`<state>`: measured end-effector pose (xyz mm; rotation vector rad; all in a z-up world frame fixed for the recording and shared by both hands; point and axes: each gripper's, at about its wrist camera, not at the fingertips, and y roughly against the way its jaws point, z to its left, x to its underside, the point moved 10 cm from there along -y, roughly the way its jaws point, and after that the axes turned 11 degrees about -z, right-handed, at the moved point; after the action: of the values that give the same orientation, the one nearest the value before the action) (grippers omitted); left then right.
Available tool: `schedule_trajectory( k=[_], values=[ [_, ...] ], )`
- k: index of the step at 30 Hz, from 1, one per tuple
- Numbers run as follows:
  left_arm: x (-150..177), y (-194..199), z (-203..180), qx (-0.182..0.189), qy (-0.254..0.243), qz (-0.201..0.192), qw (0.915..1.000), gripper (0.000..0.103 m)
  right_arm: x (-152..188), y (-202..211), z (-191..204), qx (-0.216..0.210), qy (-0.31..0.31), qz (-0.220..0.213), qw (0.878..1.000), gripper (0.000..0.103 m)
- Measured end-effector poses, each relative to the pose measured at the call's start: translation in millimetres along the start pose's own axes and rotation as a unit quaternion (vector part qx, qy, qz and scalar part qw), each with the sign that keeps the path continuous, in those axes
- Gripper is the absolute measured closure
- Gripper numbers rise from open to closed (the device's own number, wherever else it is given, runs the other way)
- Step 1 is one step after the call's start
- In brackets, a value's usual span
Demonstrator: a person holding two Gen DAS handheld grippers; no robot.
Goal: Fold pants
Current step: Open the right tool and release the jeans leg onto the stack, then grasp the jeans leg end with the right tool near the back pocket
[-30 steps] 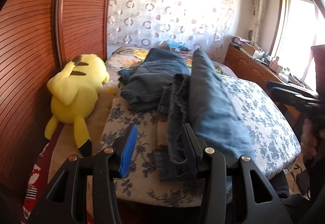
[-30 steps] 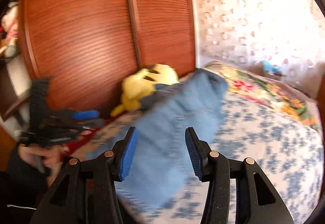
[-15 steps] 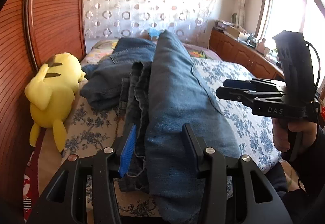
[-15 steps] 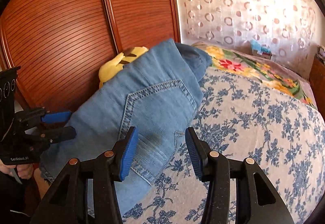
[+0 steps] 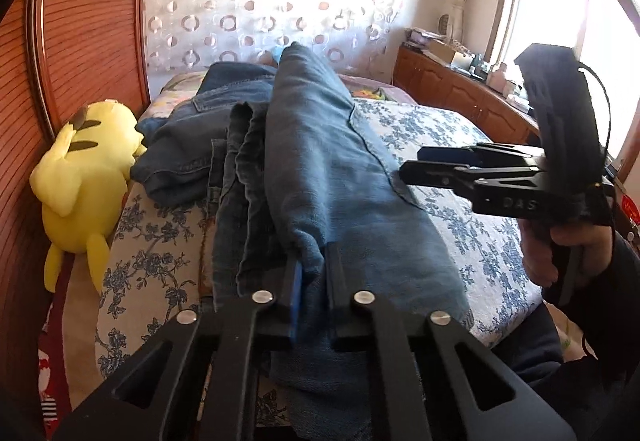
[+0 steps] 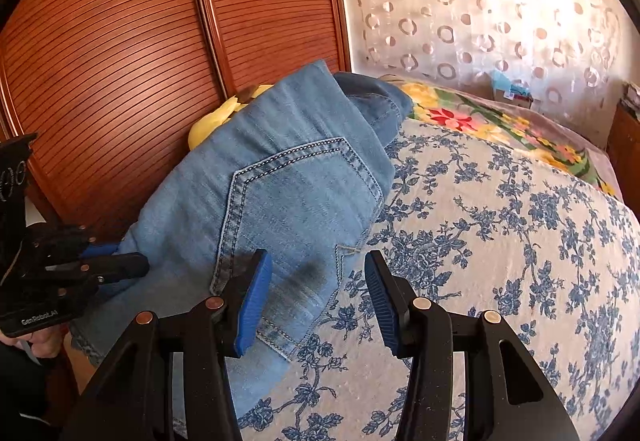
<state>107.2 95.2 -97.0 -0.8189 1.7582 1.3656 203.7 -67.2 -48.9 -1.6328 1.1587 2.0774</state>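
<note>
Right now the left gripper (image 5: 312, 277) has just squeezed its jaws together, and a bunched fold of the blue jeans (image 5: 320, 169) is pinched between the pads. The right gripper (image 6: 316, 293) has its jaws apart, with the blue pads on each side of the spot where the edge of the jeans meets the bed cover (image 6: 500, 241); the pads do not press on the cloth. The jeans lie long and folded down the bed, running away from the left gripper toward the far wall. They are soft, light blue denim, with a darker, crumpled part bunched along the left side. From the right wrist you can see a stitched back pocket (image 6: 296, 201) with pale thread (the left wrist view does not show the stitching). The left wrist view shows more of the room: a second, darker pair of jeans (image 5: 196, 145) heaped farther up the bed, a yellow plush toy (image 5: 80, 177) lying beside the wooden wardrobe (image 5: 80, 41), a bright window (image 5: 548, 9), and a hand (image 5: 560, 245) holding the right gripper's handle. In the right wrist view only a little yellow of the toy peeks out behind the jeans, and a flowery blanket (image 6: 480, 117) covers the far end of the bed.
</note>
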Motion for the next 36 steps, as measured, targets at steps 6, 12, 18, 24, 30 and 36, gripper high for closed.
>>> schedule_trajectory(
  k=[6,12,18,24,30,36],
  values=[
    [-12,34,-6,-0.003,-0.003,-0.046,0.9989,0.097,0,3,-2,-0.002,-0.002,-0.002,1.0,0.053],
    [-6,44,29,-0.047,0.03,-0.049,0.9972,0.097,-4,3,-1,-0.005,-0.009,-0.009,1.0,0.053],
    [26,23,65,-0.084,0.041,-0.009,0.9956,0.097,-12,-2,7,-0.014,-0.002,-0.018,1.0,0.053],
    [35,17,72,-0.087,0.039,0.003,0.9955,0.097,-18,-24,11,-0.018,0.001,-0.015,1.0,0.044],
    [30,20,69,-0.072,0.044,0.001,0.9965,0.091,-21,-47,0,-0.022,-0.037,-0.006,0.999,0.035],
    [21,27,70,-0.076,0.046,0.0,0.9961,0.068,-16,-82,-7,-0.017,-0.056,0.023,0.998,0.025]
  ],
)
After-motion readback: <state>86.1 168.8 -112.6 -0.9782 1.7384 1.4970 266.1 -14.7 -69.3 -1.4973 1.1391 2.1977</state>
